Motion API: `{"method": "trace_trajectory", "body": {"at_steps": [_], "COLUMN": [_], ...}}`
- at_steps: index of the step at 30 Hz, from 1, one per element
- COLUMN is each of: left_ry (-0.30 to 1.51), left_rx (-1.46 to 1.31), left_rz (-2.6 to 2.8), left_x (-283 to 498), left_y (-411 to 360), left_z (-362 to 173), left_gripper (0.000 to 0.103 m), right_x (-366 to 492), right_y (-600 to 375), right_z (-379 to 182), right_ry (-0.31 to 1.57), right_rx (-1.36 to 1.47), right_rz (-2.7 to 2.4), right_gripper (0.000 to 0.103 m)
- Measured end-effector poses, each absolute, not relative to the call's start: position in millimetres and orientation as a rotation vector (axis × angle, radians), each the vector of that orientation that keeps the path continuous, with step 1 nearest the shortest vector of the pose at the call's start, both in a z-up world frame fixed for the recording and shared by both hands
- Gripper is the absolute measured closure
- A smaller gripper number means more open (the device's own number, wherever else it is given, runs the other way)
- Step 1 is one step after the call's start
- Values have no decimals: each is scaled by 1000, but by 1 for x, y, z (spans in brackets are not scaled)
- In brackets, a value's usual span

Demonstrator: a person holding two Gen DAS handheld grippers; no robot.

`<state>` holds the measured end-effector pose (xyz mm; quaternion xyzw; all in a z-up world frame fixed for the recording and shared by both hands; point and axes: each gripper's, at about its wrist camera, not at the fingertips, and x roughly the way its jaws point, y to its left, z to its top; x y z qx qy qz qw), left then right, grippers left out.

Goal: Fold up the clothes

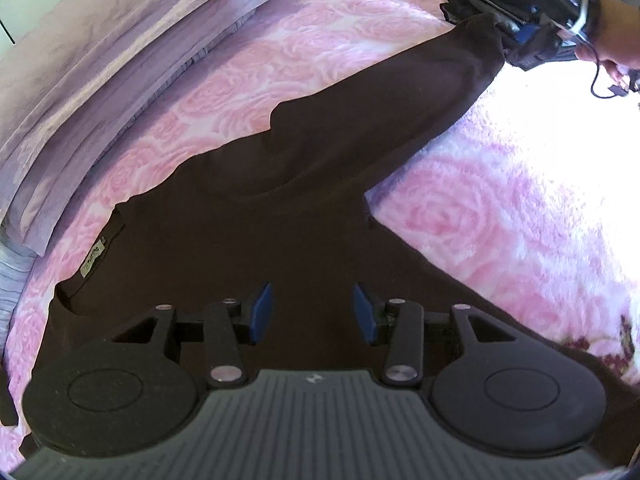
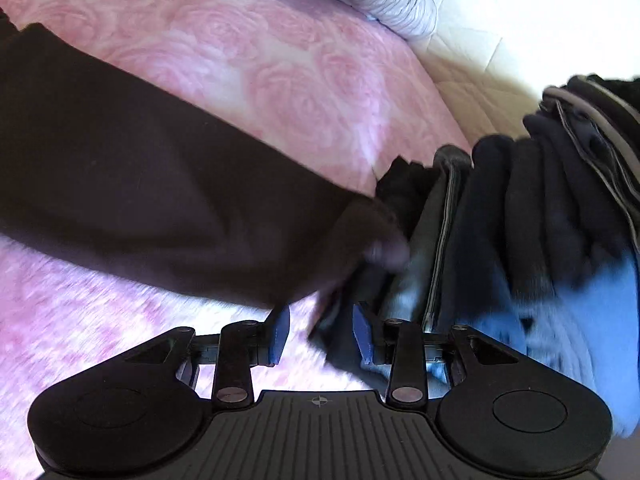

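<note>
A dark brown long-sleeved top (image 1: 256, 232) lies spread on the pink rose-patterned blanket (image 1: 320, 48). My left gripper (image 1: 312, 312) is open and hovers over the body of the top, holding nothing. One sleeve (image 1: 400, 108) stretches out to the upper right, where my right gripper (image 1: 532, 44) sits at its cuff. In the right wrist view the sleeve (image 2: 160, 184) runs from the left to its cuff (image 2: 360, 236) just ahead of my right gripper (image 2: 320, 332), which is open and empty.
A stack of folded dark and blue clothes (image 2: 540, 240) stands right of the cuff. Folded mauve bedding (image 1: 100, 64) lies along the far left. A pale quilted mattress edge (image 2: 480, 48) shows beyond the blanket (image 2: 256, 60).
</note>
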<state>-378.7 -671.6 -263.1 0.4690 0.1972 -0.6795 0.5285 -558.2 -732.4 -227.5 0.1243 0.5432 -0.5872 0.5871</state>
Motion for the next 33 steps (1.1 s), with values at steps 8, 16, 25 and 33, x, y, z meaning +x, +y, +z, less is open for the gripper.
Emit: {"method": "trace_trajectory", "body": {"at_steps": [8, 16, 25, 33], "left_ry": [501, 560, 679, 741], "left_rx": [1116, 1115, 1020, 895], "left_rz": [-1509, -1335, -1139, -1116], "left_x": [-350, -303, -235, -184], "left_y": [-655, -622, -554, -478], "left_z": [-261, -262, -234, -191], "left_gripper": [62, 61, 59, 36], "right_x": [-559, -563, -502, -408], "right_y": [-771, -765, -674, -554], "right_z": [-244, -241, -210, -156], "right_ry": [1074, 1150, 1053, 982], "right_rx": [424, 458, 549, 621], "right_rz": [-1324, -1431, -1251, -1049], "right_gripper": [66, 65, 46, 30]}}
